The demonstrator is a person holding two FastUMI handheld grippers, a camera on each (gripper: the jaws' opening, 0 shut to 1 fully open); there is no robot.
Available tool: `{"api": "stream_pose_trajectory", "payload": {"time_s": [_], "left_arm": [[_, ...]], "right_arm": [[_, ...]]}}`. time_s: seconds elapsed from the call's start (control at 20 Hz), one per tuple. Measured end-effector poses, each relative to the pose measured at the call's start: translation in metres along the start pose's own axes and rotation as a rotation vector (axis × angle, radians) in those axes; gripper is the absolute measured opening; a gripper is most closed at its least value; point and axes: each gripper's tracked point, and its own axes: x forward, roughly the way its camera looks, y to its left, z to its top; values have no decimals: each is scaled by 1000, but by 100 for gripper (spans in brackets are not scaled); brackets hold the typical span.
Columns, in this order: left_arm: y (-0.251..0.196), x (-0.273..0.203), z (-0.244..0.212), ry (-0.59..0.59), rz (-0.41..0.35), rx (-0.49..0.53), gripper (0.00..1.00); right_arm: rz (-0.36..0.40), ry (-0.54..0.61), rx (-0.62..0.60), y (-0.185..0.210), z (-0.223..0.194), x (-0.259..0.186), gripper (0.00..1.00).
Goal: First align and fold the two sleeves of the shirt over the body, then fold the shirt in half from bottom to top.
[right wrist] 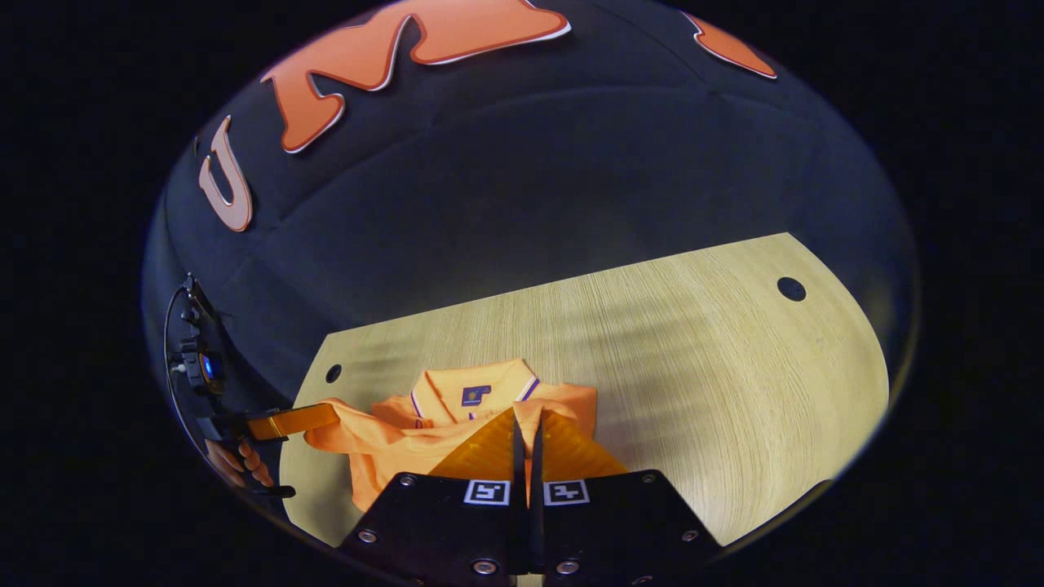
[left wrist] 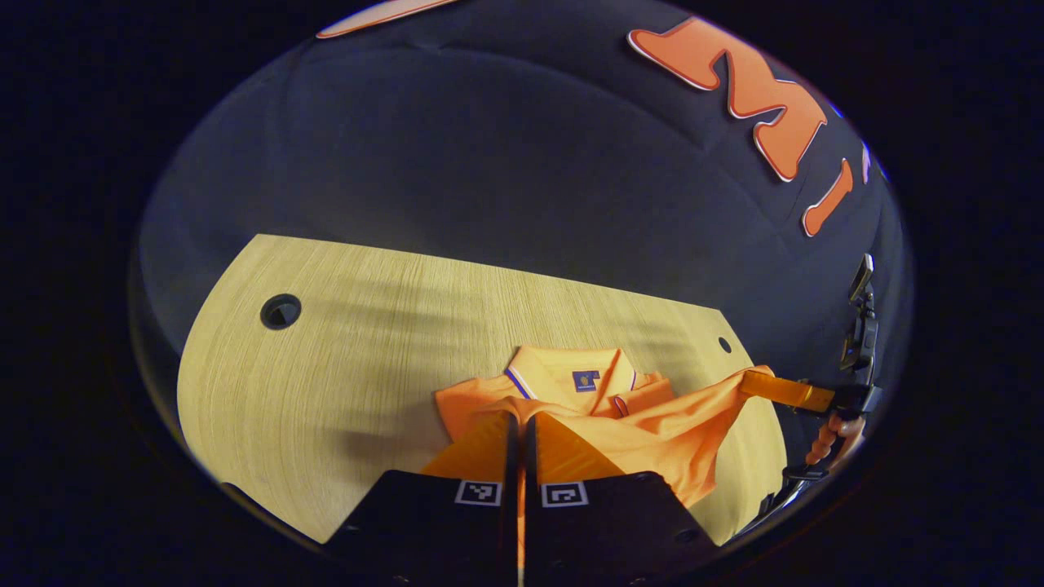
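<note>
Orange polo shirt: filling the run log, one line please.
orange polo shirt lifted off wooden table | left hand-held gripper shut | right hand-held gripper shut

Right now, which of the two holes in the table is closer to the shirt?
The smaller hole, just beside the orange shirt and its raised corner; the larger hole sits far across the table.

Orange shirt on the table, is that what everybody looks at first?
Yes. The bright orange shirt lies near the front edge of the pale wooden table, collar toward the wall. Both grippers pinch its cloth: the left gripper and the right gripper, lifting an edge each.
</note>
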Motion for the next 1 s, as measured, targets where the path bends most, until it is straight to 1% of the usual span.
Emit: {"api": "stream_pose_trajectory", "payload": {"time_s": [0.1, 0.2, 0.3, 0.4, 0.45, 0.5, 0.55, 0.65, 0.7, 0.75, 0.8, 0.85, 0.9, 0.95, 1.0], "left_arm": [[7, 13, 0, 10, 16, 19, 4], [18, 25, -1, 19, 53, 24, 2], [27, 37, -5, 35, 89, 12, 4], [30, 47, -14, 55, 96, -16, 6], [33, 51, -17, 61, 104, -22, 4], [35, 49, -16, 63, 118, -22, 8], [36, 48, -13, 56, 128, -20, 13], [36, 49, 0, 0, 135, -16, 42], [35, 49, 6, -29, 132, -12, 47], [32, 46, 12, -48, 127, -4, 51], [28, 43, 16, -57, 121, 3, 63], [25, 41, 17, -57, 125, 7, 73], [23, 38, 17, -54, 127, 10, 88], [22, 34, 18, -56, 131, 5, 84], [18, 30, 19, -63, 129, -4, 95]], "right_arm": [[-9, 9, -11, -2, 3, 12, 1], [-17, 29, -20, -2, 2, 31, 1], [-36, 57, -26, -4, -4, 47, 1], [-64, 96, -18, -7, -13, 59, 1], [-75, 109, -8, -8, -16, 62, 2], [-85, 118, 1, -10, -19, 66, 2], [-88, 122, 12, -12, -20, 67, 2], [-74, 126, 45, -13, -17, 67, 4], [-67, 134, 64, -13, -16, 65, 9], [-57, 150, 80, -13, -18, 63, 10], [-42, 159, 87, -10, -19, 62, 18], [-39, 157, 83, -10, -18, 60, 24], [-35, 150, 71, -10, -17, 57, 41], [-36, 137, 56, -11, -14, 52, 41], [-32, 122, 45, -10, -10, 46, 49]]}}
